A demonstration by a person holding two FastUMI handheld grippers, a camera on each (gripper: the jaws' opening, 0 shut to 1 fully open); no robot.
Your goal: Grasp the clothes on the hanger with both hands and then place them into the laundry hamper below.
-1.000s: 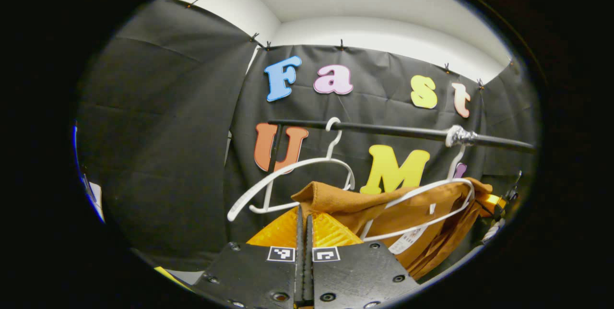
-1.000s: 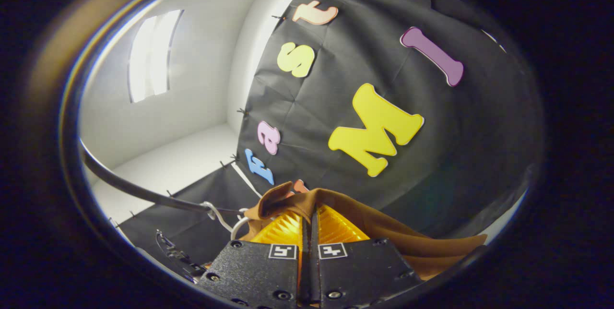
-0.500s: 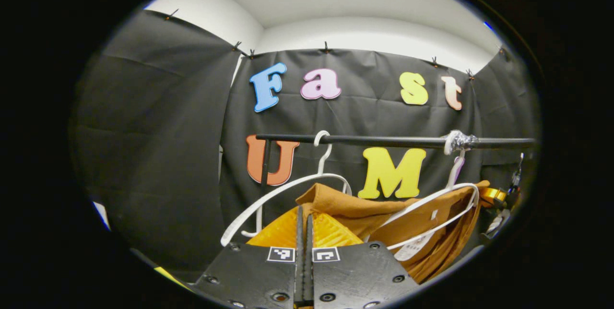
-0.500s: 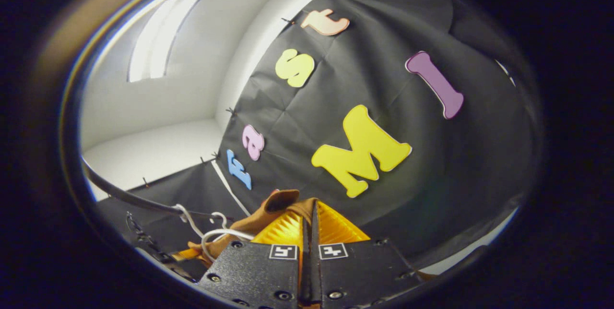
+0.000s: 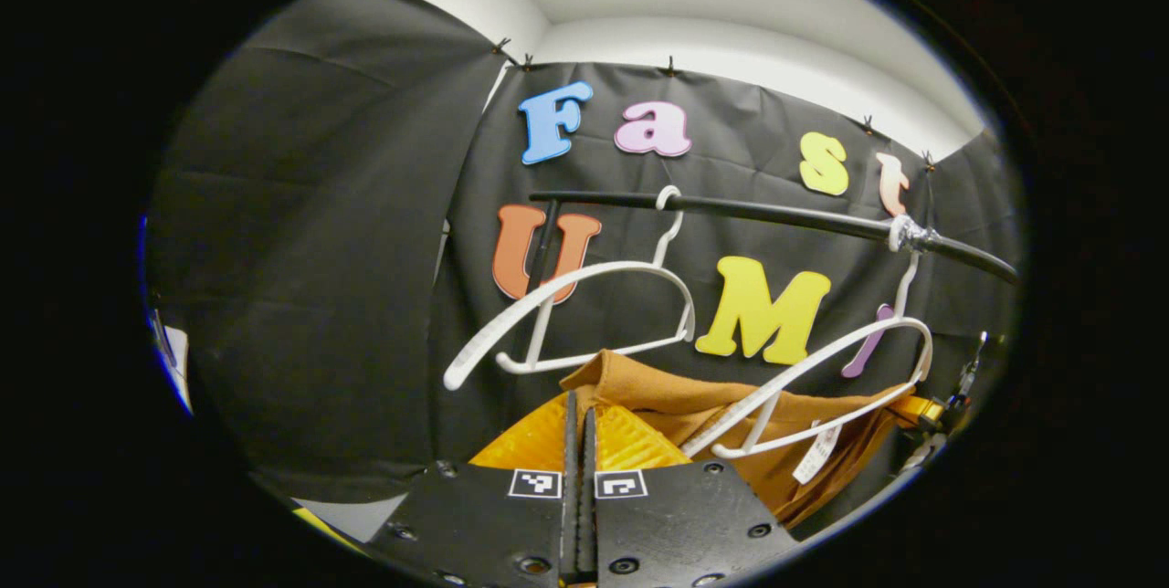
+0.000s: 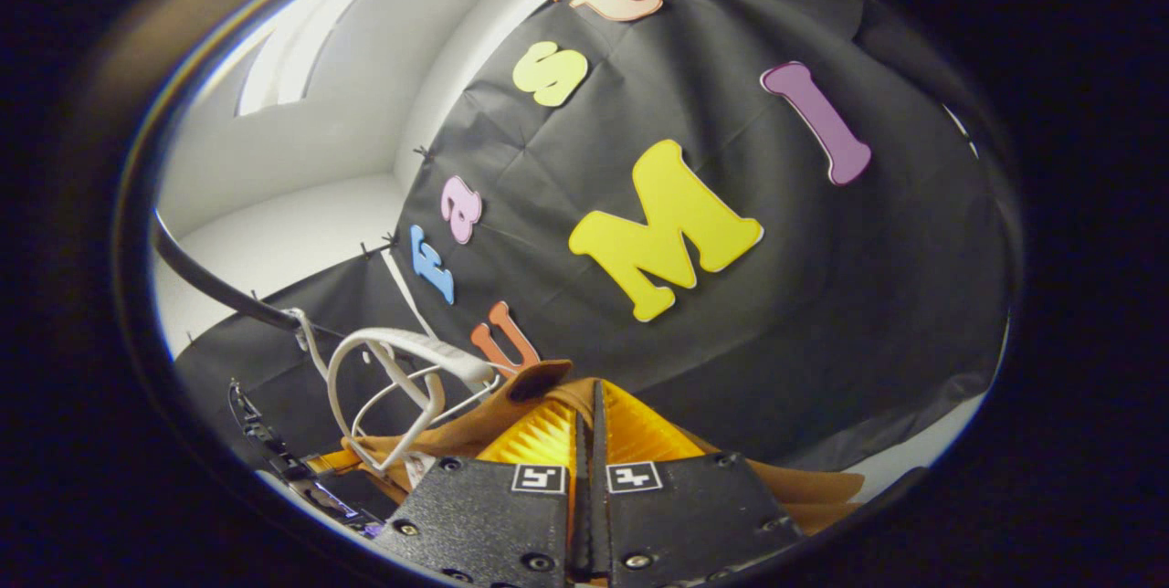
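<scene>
Brown garment [image 5: 712, 414] is pinched at its edges by the closed left gripper [image 5: 578, 424] and closed right gripper [image 6: 591, 428], below two white hangers [image 5: 584, 314] on the black rail [image 5: 785, 215].

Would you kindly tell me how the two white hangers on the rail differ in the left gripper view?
The left hanger hangs clear above the brown garment; the right hanger overlaps the garment, its lower bar crossing the cloth. The left hanger's hook sits bare on the black rail; the right hanger's hook is wrapped with something pale. Both are white, tilted, and of similar shape.
</scene>
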